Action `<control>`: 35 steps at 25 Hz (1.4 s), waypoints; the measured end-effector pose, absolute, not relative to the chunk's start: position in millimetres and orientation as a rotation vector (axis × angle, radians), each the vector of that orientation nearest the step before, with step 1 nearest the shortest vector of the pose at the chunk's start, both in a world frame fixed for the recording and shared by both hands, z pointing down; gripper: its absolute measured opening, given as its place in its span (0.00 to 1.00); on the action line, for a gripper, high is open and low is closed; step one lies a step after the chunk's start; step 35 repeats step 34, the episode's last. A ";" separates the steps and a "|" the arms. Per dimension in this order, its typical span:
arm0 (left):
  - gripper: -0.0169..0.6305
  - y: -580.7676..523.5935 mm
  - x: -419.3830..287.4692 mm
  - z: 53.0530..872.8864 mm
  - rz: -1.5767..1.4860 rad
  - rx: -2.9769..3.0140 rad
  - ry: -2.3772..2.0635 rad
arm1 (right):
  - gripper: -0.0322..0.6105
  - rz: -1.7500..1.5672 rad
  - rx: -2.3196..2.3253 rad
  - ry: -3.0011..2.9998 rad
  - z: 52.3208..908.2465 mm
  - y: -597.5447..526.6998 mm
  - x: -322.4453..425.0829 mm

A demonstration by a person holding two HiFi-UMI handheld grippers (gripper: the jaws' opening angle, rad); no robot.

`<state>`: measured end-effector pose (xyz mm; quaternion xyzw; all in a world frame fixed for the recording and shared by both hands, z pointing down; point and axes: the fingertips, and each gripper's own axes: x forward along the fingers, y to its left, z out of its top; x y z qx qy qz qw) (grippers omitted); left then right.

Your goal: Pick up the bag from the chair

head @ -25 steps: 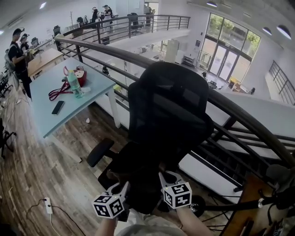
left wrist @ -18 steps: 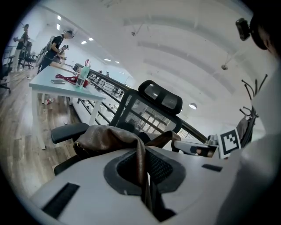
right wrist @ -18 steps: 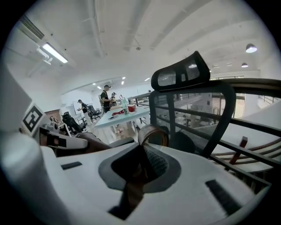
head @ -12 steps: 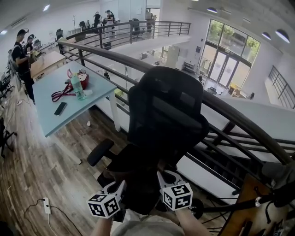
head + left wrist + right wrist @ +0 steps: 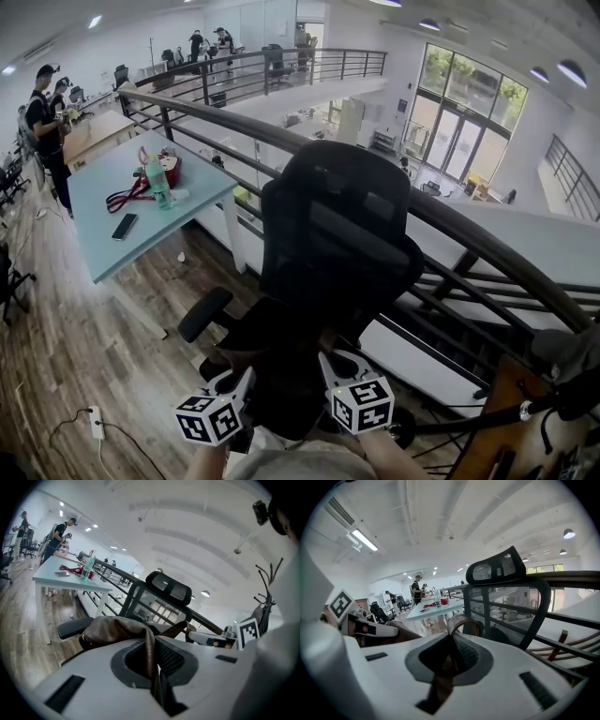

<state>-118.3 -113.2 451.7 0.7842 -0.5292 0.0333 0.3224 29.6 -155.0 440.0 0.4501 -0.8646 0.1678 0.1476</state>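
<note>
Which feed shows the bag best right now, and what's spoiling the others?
Left gripper view is best: dark corners, but the brown bag reads clearly. Head view: fisheye-bent, bag lost in shadow against the black chair. Right gripper view: strap soft near the jaws, ceiling light blown out.

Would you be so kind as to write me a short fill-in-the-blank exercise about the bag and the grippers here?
The bag is ____ in colour.
The left gripper has jaws that are not open but ____ on the bag's leather.
The right gripper pinches the bag's looped ____.
Behind the black chair runs a curved ____.
Missing words: brown; shut; strap; railing.
</note>
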 end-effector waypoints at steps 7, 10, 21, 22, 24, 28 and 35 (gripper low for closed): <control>0.05 -119.3 -118.6 449.4 0.077 2.062 -1.381 | 0.07 0.469 1.302 -2.494 435.5 -158.7 30.7; 0.05 -120.9 -118.1 447.9 0.071 2.063 -1.375 | 0.07 0.451 1.305 -2.489 433.8 -159.7 29.9; 0.05 -124.1 -112.5 444.6 0.065 2.072 -1.364 | 0.07 0.442 1.294 -2.503 429.0 -159.7 27.5; 0.05 -124.2 -112.6 444.3 0.061 2.071 -1.364 | 0.07 0.439 1.294 -2.503 428.3 -160.0 27.2; 0.05 -125.2 -113.8 443.9 0.053 2.070 -1.366 | 0.07 0.435 1.291 -2.507 427.2 -160.9 25.6; 0.05 -126.2 -114.9 444.9 0.052 2.072 -1.366 | 0.07 0.431 1.286 -2.517 427.4 -160.9 22.4; 0.05 -128.9 -116.2 449.5 0.049 2.066 -1.367 | 0.07 0.433 1.297 -2.519 430.1 -163.5 22.2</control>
